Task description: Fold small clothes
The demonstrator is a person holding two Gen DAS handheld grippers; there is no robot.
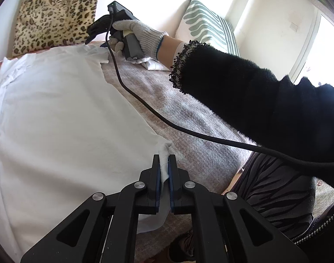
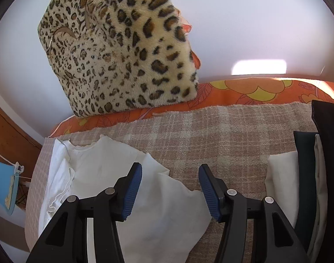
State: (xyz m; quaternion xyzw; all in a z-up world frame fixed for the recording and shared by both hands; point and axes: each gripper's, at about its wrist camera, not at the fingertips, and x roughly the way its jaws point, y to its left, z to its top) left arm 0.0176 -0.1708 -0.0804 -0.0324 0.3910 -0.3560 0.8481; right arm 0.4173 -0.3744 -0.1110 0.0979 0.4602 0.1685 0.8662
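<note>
Across the plaid blanket (image 2: 221,131) on the bed lies the white garment (image 1: 63,109), spread flat, one corner pinched tight in the left hand-held gripper (image 1: 164,171). The right hand-held gripper (image 2: 170,188) hovers above the cloth with its pads apart and nothing between them. To fold cleanly it should probably take the matching far corner, so both lift evenly. Only the left view shows the gloved hand (image 1: 140,37); only the right shows the stacked clothes (image 2: 281,182) alongside.

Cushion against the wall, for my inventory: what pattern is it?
Leopard print cushion, tan with dark spots; clearest in the right wrist view.
</note>
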